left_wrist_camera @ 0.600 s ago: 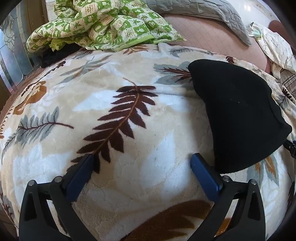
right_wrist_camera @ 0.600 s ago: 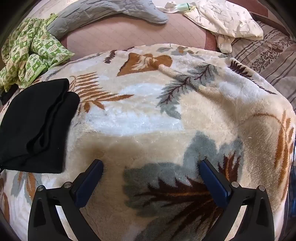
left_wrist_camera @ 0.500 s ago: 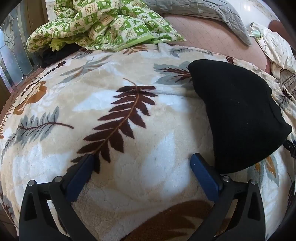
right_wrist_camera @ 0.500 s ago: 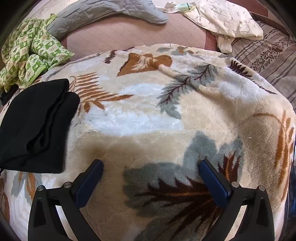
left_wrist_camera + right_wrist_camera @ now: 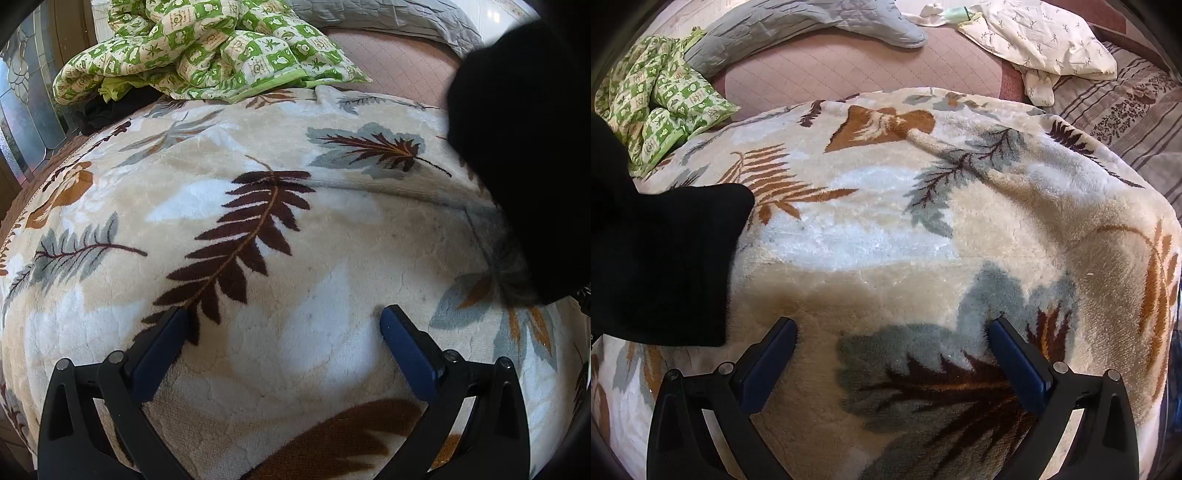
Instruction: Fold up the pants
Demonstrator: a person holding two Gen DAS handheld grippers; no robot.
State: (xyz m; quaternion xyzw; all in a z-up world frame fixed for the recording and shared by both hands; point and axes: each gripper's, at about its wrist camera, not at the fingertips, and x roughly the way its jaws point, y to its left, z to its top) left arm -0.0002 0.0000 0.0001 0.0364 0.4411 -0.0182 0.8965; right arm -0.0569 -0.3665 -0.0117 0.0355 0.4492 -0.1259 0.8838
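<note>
The black pants (image 5: 524, 155) fill the right edge of the left wrist view, raised off the leaf-print blanket (image 5: 295, 229) with a shadow under them. In the right wrist view the pants (image 5: 661, 258) are a dark folded mass at the left. What lifts them is hidden. My left gripper (image 5: 284, 325) is open and empty, low over the blanket, left of the pants. My right gripper (image 5: 894, 332) is open and empty over the blanket, right of the pants.
A green checked quilt (image 5: 207, 51) lies bunched at the back left. A grey quilted pillow (image 5: 798, 26) lies at the back. A cream patterned cloth (image 5: 1041, 40) and a striped sheet (image 5: 1137, 122) lie at the back right.
The pants lay flat on the blanket; now their far part stands lifted, looming larger in both views. Both grippers stay open and have barely moved.
</note>
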